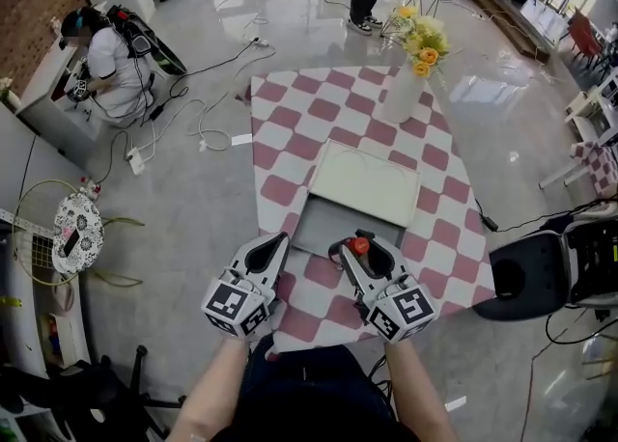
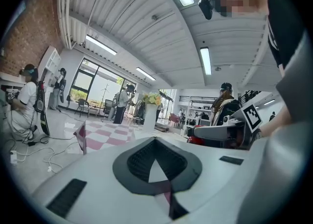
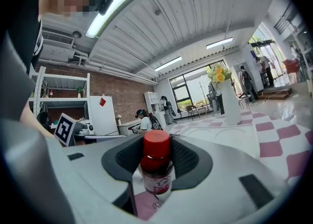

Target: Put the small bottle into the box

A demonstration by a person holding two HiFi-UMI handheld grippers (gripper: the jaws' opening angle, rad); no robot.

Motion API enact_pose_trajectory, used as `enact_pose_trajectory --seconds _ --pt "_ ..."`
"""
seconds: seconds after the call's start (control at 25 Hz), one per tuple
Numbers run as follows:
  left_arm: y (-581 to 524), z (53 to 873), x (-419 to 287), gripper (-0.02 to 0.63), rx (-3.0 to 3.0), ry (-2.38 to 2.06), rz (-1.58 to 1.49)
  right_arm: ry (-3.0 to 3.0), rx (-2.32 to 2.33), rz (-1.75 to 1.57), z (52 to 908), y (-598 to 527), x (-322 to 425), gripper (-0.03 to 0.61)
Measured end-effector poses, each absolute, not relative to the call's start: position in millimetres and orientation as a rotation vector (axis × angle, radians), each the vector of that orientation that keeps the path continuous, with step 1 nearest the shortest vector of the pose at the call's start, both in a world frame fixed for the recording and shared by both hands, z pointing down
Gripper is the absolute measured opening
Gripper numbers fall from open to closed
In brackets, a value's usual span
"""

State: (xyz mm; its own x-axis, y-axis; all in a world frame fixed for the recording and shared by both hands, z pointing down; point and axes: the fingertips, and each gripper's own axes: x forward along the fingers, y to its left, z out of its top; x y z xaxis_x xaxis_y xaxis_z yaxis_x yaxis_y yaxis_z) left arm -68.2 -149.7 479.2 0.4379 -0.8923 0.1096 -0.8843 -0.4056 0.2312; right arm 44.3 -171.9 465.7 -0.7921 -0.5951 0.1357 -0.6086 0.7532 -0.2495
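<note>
A small bottle with a red cap point(image 1: 360, 245) stands upright between the jaws of my right gripper point(image 1: 362, 249), which is shut on it. In the right gripper view the bottle point(image 3: 156, 167) fills the gap between the dark pads point(image 3: 193, 162). The box point(image 1: 319, 228) lies open on the checkered table, its grey tray just ahead of both grippers and its cream lid point(image 1: 367, 184) folded back behind. My left gripper point(image 1: 273, 245) hovers beside the right one at the tray's near left corner, its jaws together with nothing held. In the left gripper view its jaws point(image 2: 156, 142) meet at the tips.
A white vase of yellow flowers point(image 1: 406, 88) stands on the far part of the pink-and-white tablecloth point(image 1: 290, 141). Cables point(image 1: 208, 93) trail over the floor at left, where a person point(image 1: 111, 64) crouches. A black wheeled base point(image 1: 541, 276) stands close to the table's right side.
</note>
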Motion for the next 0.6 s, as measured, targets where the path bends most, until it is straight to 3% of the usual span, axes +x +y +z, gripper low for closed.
enact_pose_trajectory --seconds 0.6 --pt "-181.3 503.2 -79.5 0.002 2.479 -1.428 0.043 -2.810 1.066 0.520 491.5 -202.0 15.4 0.163"
